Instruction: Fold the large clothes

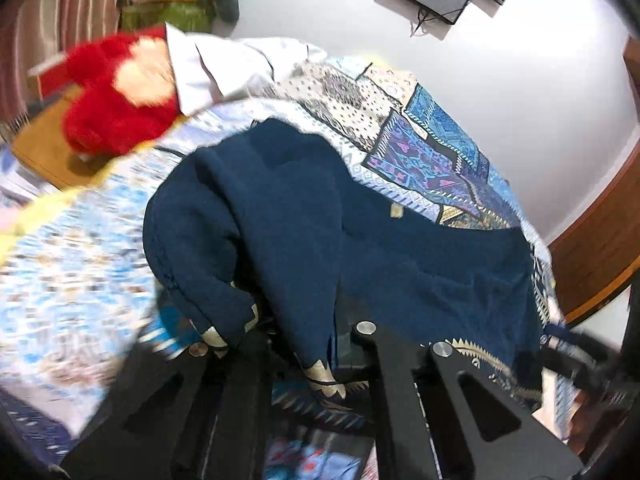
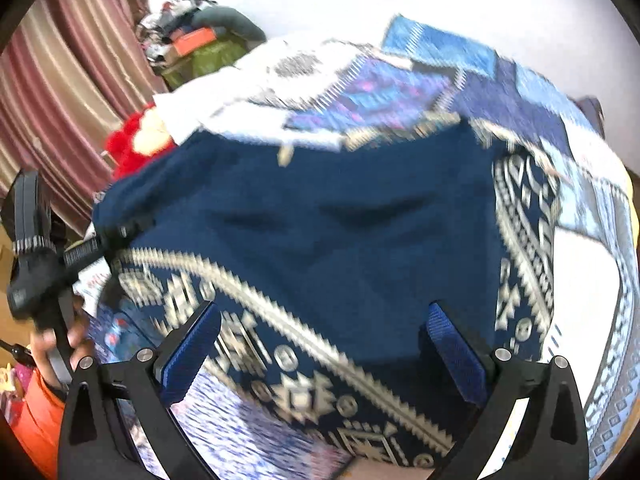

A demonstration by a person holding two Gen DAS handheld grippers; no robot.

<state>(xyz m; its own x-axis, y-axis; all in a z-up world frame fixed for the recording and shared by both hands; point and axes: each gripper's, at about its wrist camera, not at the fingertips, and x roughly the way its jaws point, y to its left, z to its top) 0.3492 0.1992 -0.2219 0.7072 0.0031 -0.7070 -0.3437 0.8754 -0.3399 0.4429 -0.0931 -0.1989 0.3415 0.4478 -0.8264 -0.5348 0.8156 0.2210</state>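
A large navy garment with a cream patterned border lies on a patchwork bedspread. In the left wrist view my left gripper is shut on a raised fold of the garment, which drapes over its fingers and hides the tips. In the right wrist view the same garment spreads wide, its patterned border nearest. My right gripper is open just above that border, blue pads wide apart, holding nothing. The left gripper shows at the garment's left edge, held by a hand.
A red plush toy and a white shirt lie at the bed's far left. A striped curtain hangs on the left, with a pile of clutter in the corner. A wooden bed frame curves on the right.
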